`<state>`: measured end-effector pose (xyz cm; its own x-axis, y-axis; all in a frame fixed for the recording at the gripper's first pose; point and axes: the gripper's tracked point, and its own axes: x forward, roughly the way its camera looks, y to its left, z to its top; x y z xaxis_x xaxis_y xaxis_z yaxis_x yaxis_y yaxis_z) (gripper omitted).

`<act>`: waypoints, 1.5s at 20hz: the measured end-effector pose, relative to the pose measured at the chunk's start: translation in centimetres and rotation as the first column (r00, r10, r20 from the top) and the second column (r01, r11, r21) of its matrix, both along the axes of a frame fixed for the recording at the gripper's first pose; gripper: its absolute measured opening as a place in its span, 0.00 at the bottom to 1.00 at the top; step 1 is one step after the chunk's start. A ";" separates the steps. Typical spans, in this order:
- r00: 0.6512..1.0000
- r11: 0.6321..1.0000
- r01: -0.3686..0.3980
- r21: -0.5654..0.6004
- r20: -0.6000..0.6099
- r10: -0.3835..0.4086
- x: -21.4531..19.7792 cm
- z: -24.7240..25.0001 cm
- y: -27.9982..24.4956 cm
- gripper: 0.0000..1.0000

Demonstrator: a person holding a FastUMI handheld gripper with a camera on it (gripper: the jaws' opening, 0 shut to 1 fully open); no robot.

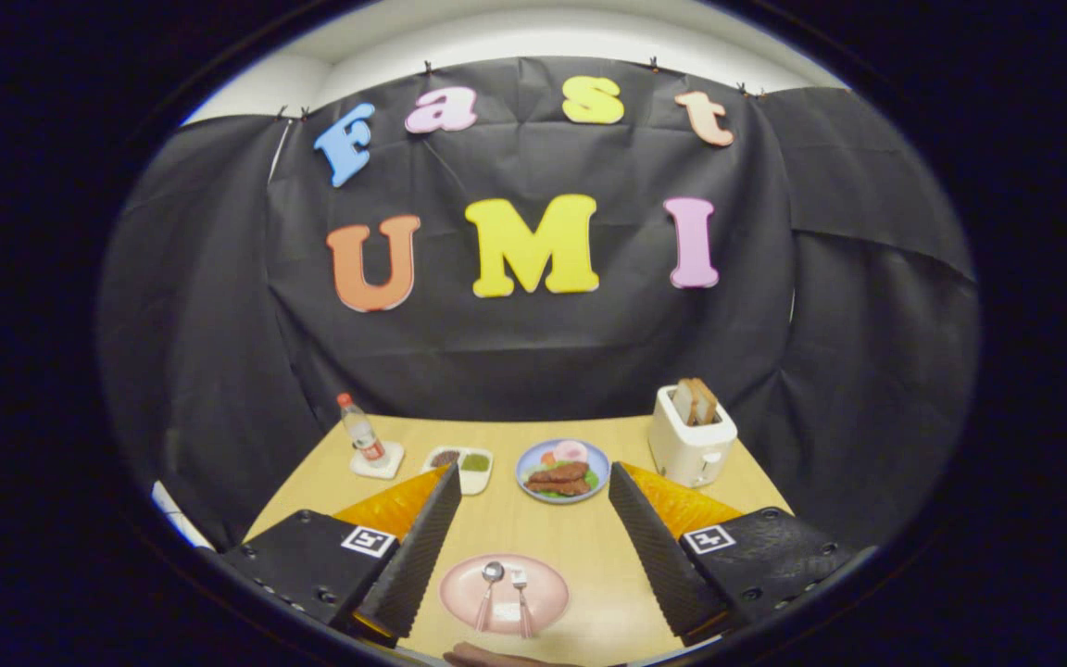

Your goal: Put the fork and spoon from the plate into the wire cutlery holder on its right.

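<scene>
- The gripper [533, 542] is hovering above the wooden table [589, 542] with its fingers spread wide apart, released and grasping nothing.
- The pink plate [547, 607] is lying on the table between the two fingers, at their near end, and neither finger is touching it.
- The spoon [489, 593] is resting on the pink plate, bowl pointing away from the gripper (its handle looks pinkish).
- The fork [522, 600] is lying on the pink plate just beside the spoon, on the spoon's right, roughly parallel to it.
- A blue plate of food [562, 470] is sitting well beyond the pink plate, past the fingertips, carrying brown pieces over something green.
- A white two-compartment dish [462, 463] is sitting to the left of the blue plate, one side holding something dark and the other something green.
- A bottle with a red cap [361, 434] is standing upright on a white coaster [376, 462], further left of that dish.
- A white toaster [689, 443] is standing to the right of the blue plate, with slices of bread [696, 401] sticking up out of it.
</scene>
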<state>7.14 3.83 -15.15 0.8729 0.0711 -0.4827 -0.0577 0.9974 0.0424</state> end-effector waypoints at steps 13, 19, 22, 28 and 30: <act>0.887 0.987 -0.045 -0.151 -0.461 -0.030 -4.0 -23.3 2.0 0.96; 0.843 0.984 -0.064 -0.166 -0.537 -0.036 -5.1 -28.3 1.7 0.85; 0.828 0.988 -0.067 -0.140 -0.561 -0.023 -5.9 -29.9 2.4 0.77; 0.818 0.987 -0.072 -0.143 -0.575 -0.023 -5.7 -32.8 2.1 0.49; 0.825 0.987 -0.070 -0.142 -0.564 -0.023 -5.3 -33.4 2.0 0.39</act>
